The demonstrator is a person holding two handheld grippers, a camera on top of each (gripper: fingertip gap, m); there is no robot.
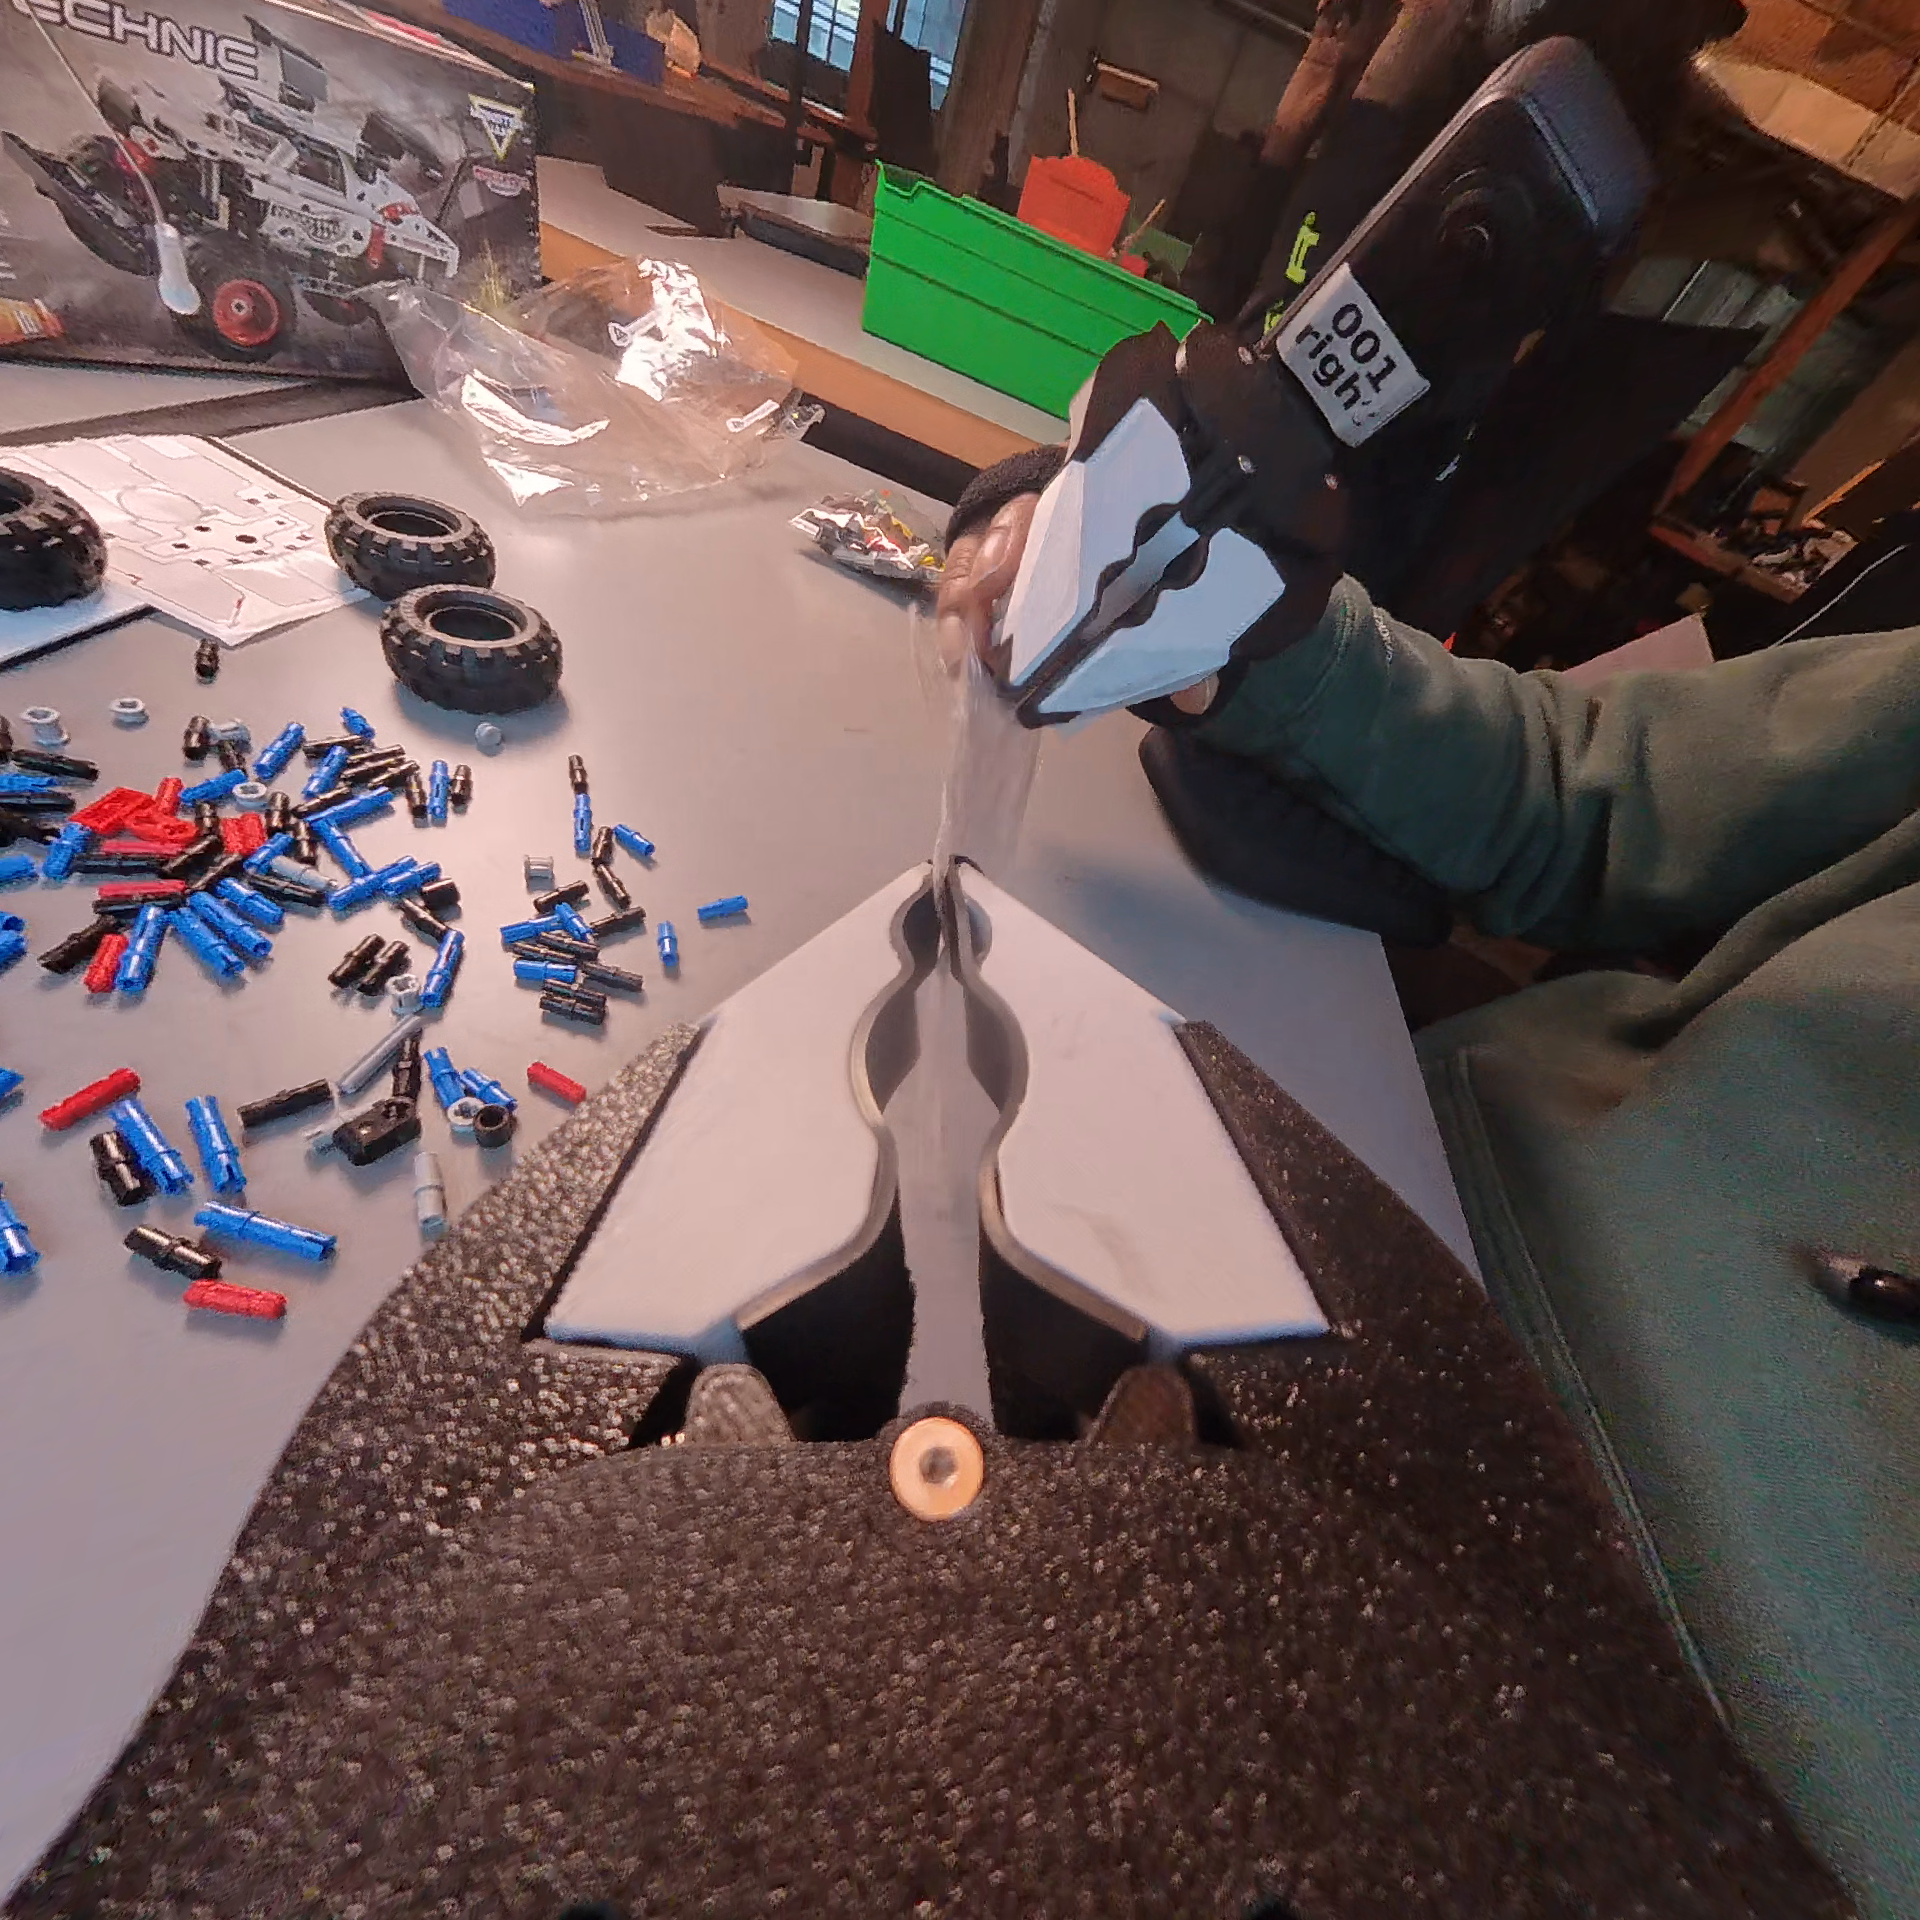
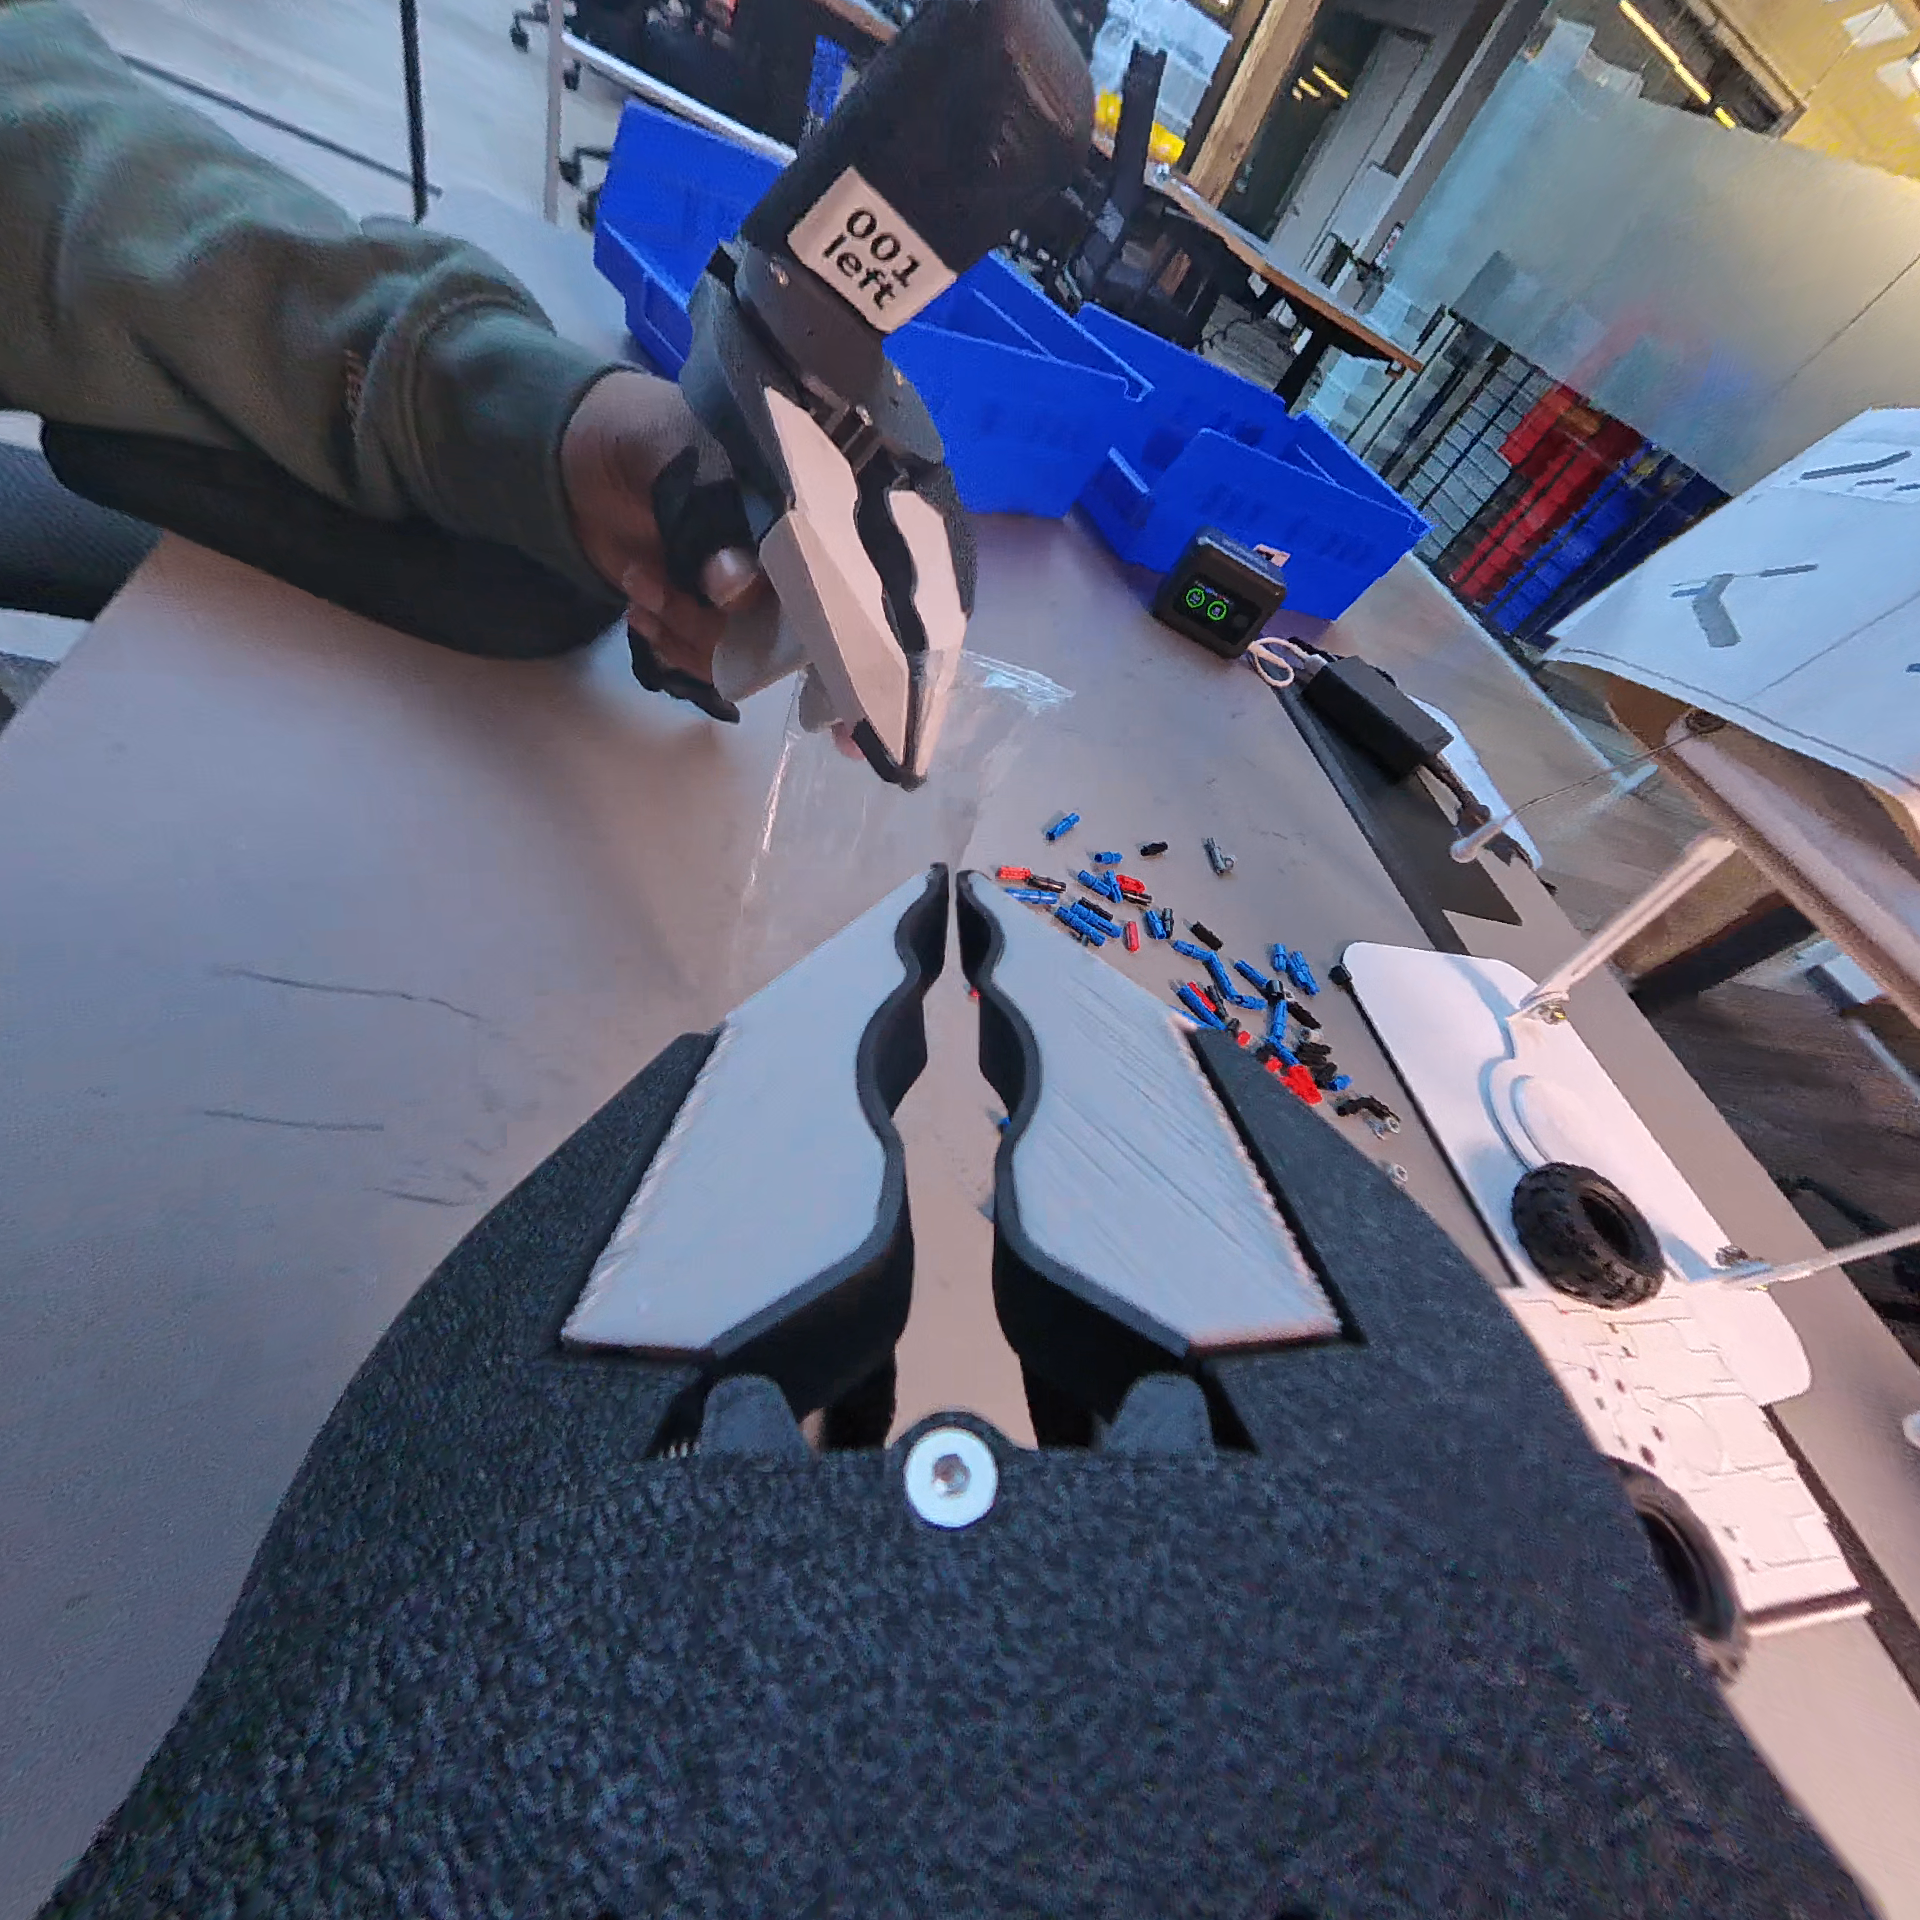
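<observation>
Together, both grippers' fingers [image 1: 951, 883] [image 2: 951, 883] pinching clear bag [image 1: 971, 769]

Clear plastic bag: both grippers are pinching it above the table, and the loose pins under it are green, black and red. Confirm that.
One detail is wrong. The clear plastic bag is pinched between the left gripper and the right gripper, but the loose pins on the table are blue, black and red, not green. The left wrist view shows this; the only green thing there is a bin farther back.
</observation>
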